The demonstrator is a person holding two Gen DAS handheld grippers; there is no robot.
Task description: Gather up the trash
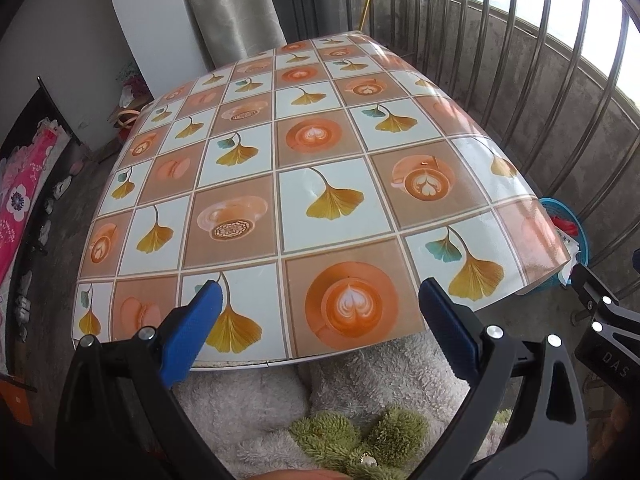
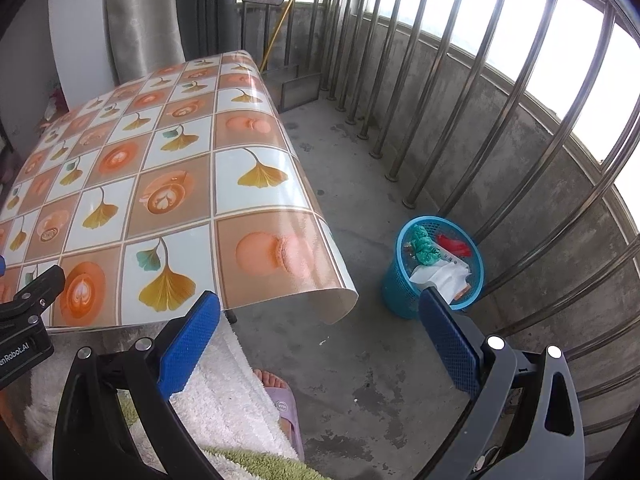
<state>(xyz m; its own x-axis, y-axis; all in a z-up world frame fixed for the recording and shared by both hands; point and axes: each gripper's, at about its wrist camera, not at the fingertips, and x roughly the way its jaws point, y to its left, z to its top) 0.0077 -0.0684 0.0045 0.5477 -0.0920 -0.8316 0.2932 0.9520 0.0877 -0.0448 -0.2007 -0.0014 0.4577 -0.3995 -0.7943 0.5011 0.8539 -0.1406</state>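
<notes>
- Left gripper [image 1: 320,316]: jaws spread wide, nothing between them, hovering over the near edge of the table [image 1: 460,148].
- Right gripper [image 2: 320,328]: jaws also spread, empty, aimed past the table corner toward the floor and the bin [image 2: 394,284].
- I see no loose trash on the tablecloth [image 2: 256,128] in either view; the top looks clear.
- The trash sits in the blue mesh bin, on the concrete floor beside the railing [image 2: 472,92], near the table's right corner.
- Contents: white tissue [image 2: 442,276] on the near rim, a crumpled green bag [image 2: 423,246], a red wrapper [image 2: 454,245]. Anything deeper is hidden.
- Handling, my read: all light, soft and crushable. Tissue will tear or slip if pinched at one thin edge, so grab a bunched fold. Bags are slick film; take them at a crumpled knot, not a flat flap.
- The bin itself looks like thin plastic, light and tippy. If it needs lifting, pinch the rim across the wall, near side.
- Task looks close to done, unless stray pieces lie out of view.
</notes>
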